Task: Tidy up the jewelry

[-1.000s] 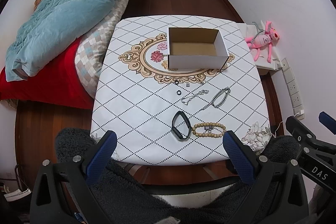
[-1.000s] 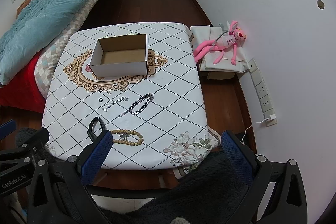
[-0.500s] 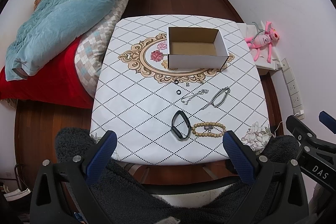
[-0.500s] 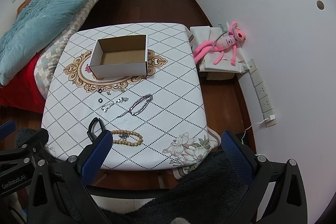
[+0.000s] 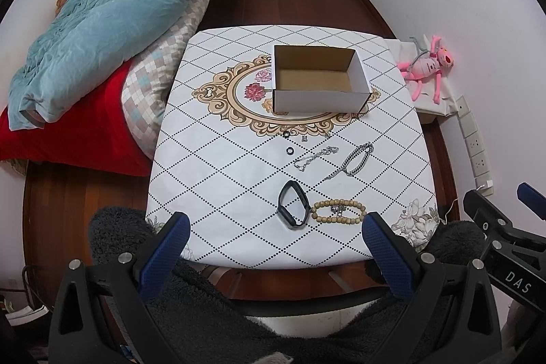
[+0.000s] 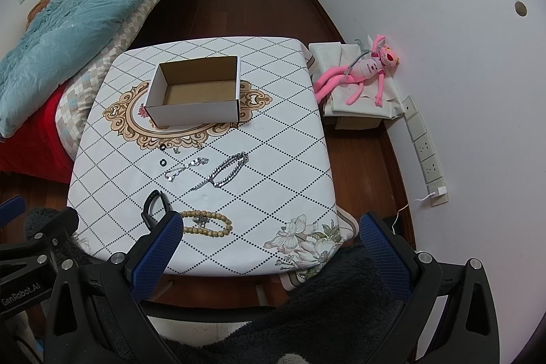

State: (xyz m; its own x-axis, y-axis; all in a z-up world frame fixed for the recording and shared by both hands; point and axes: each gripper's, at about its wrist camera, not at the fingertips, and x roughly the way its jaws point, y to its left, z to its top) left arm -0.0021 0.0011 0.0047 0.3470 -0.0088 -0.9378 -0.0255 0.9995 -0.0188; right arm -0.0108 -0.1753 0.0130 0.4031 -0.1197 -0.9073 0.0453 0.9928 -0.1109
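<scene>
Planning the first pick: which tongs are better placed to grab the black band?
Left, probably. The black band lies between the left tongs' open fingers; the right tongs point further right.

black band (image 5: pixel 292 208), bead bracelet (image 5: pixel 338 211), two chains (silver) (image 5: pixel 353 158) flat before empty box (image 5: pixel 319 98)

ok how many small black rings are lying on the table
2. One ring lies on the gold border's edge just in front of the box; the other ring lies just nearer, left of the thin chain. Other tiny pieces nearby are too small to identify.
</scene>
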